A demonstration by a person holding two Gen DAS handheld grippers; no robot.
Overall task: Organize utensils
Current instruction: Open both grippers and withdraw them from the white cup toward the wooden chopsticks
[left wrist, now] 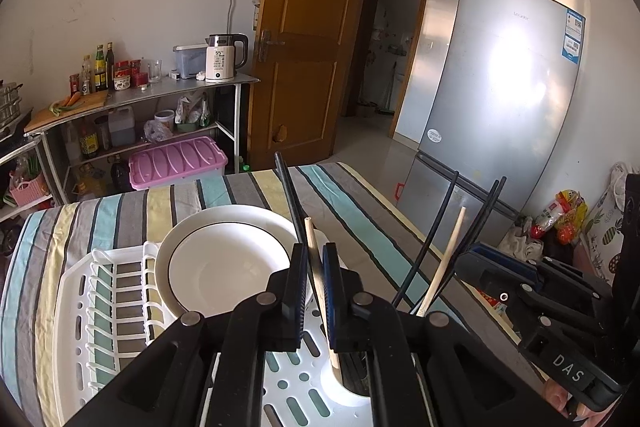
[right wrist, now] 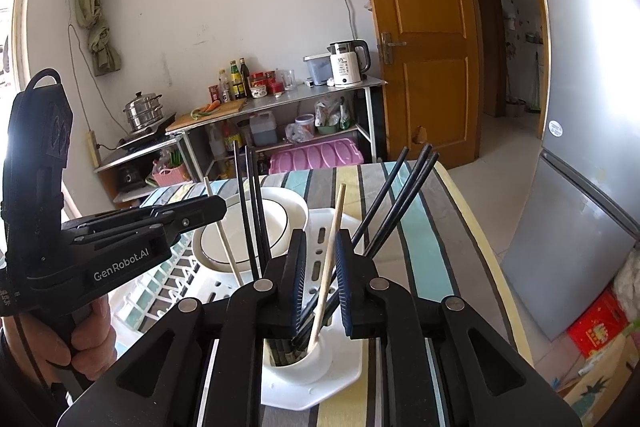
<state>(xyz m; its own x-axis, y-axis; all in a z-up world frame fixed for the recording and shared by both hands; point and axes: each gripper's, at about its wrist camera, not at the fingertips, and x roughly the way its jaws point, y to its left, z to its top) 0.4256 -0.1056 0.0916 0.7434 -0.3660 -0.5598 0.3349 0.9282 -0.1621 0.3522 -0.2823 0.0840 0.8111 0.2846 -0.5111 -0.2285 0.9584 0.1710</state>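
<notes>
A white utensil cup (right wrist: 304, 359) stands at the corner of a white dish rack (left wrist: 100, 287). Several black chopsticks (right wrist: 400, 195) lean in it. My left gripper (left wrist: 315, 267) is shut on a wooden chopstick (left wrist: 312, 243) whose lower end reaches into the cup (left wrist: 348, 395). A black chopstick (left wrist: 288, 195) rises just behind the left finger. My right gripper (right wrist: 320, 259) is open around a second wooden chopstick (right wrist: 334, 227), which stands in the cup; the left pad is clear of it. In the left wrist view the right gripper (left wrist: 472, 255) sits close on the right.
White bowls (left wrist: 228, 267) lie stacked in the rack on a striped tablecloth (left wrist: 360, 211). The table's edge runs along the right, with a fridge (left wrist: 500, 87) beyond. A shelf with a kettle (right wrist: 348, 67) and bottles stands at the back. A hand (right wrist: 88, 339) holds the left gripper.
</notes>
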